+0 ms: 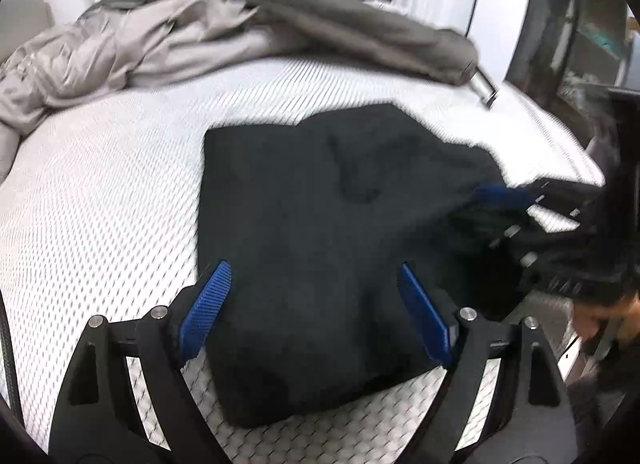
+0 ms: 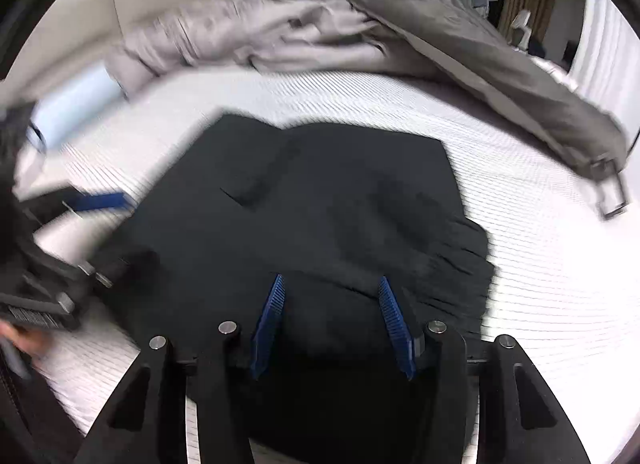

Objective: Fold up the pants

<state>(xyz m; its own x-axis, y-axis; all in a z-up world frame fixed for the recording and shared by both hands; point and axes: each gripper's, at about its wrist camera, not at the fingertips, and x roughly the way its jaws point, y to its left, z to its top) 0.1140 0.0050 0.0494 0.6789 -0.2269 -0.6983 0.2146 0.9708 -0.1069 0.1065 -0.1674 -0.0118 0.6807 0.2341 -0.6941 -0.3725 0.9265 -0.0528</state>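
Black pants point(image 1: 332, 224) lie folded in a compact bundle on the white textured mattress point(image 1: 100, 204). My left gripper point(image 1: 316, 288) is open, its blue pads spread wide over the near edge of the bundle, holding nothing. The pants also show in the right wrist view point(image 2: 320, 216). My right gripper point(image 2: 332, 304) is open above the near part of the cloth, with fabric lying between the blue pads. Each gripper appears blurred in the other's view: the right one point(image 1: 520, 200) at the pants' right side, the left one point(image 2: 92, 204) at the left side.
A crumpled grey duvet point(image 1: 180, 36) lies heaped across the far side of the bed, also seen in the right wrist view point(image 2: 360, 32). A metal buckle point(image 1: 484, 90) hangs at its end. White curtains and dark furniture stand behind. The mattress edge drops off at the right.
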